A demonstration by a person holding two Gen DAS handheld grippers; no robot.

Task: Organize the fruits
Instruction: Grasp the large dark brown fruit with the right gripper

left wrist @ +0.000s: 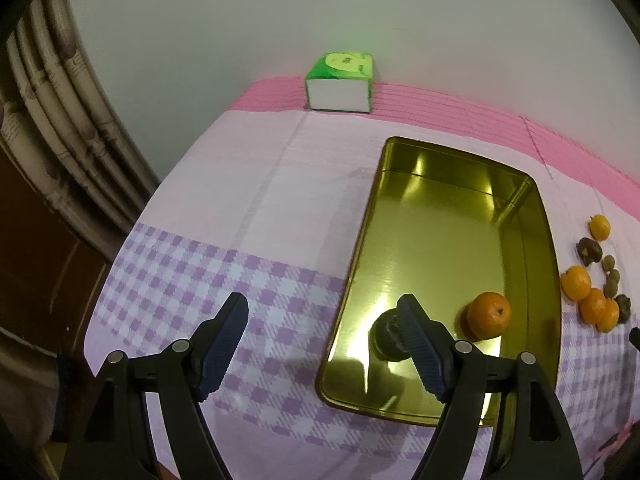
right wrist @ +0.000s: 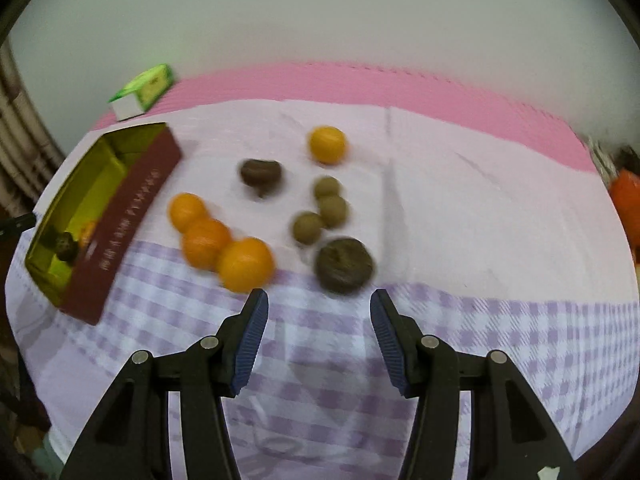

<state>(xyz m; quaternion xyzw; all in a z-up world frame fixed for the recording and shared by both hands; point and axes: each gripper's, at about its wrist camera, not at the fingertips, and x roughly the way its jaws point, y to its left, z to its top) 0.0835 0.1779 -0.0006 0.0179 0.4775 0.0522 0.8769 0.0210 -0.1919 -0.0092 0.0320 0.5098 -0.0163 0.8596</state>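
Two grippers: both are seen from their own wrist cameras, each pointed down at the table.
Left gripper [left wrist: 324, 316]: its jaws are spread apart and nothing is grasped; it hangs over the near left corner of the tin, with one finger [left wrist: 420, 344] above the tin floor and the other above the cloth.
Right gripper [right wrist: 319, 312]: its jaws are parted and empty; it hangs over the checked part of the cloth, just before the loose fruits. This view is blurred.
Tin box [left wrist: 400, 160]: a rectangular tin, gold inside and dark red outside [right wrist: 132, 216], is placed on the tablecloth to the left of the loose fruits.
Inside the tin: one orange [left wrist: 489, 315] and one dark round fruit [left wrist: 386, 338] are lying near its close end; the dark fruit is partly hidden by the left gripper's finger.
Loose oranges: three are touching in a row [right wrist: 206, 240], near the tin's red wall; a fourth orange [right wrist: 327, 145] lies farther back, apart.
Loose dark fruits: one brown wrinkled fruit [right wrist: 261, 174] and one larger brown fruit [right wrist: 345, 266] are seen; their kind cannot be told.
Small green-brown fruits [right wrist: 326, 208]: three are grouped together between the two dark fruits.
Tablecloth [left wrist: 240, 200]: pink and lilac, checked at the near side.
Green box [left wrist: 340, 82]: it is standing at the far edge, by the wall.
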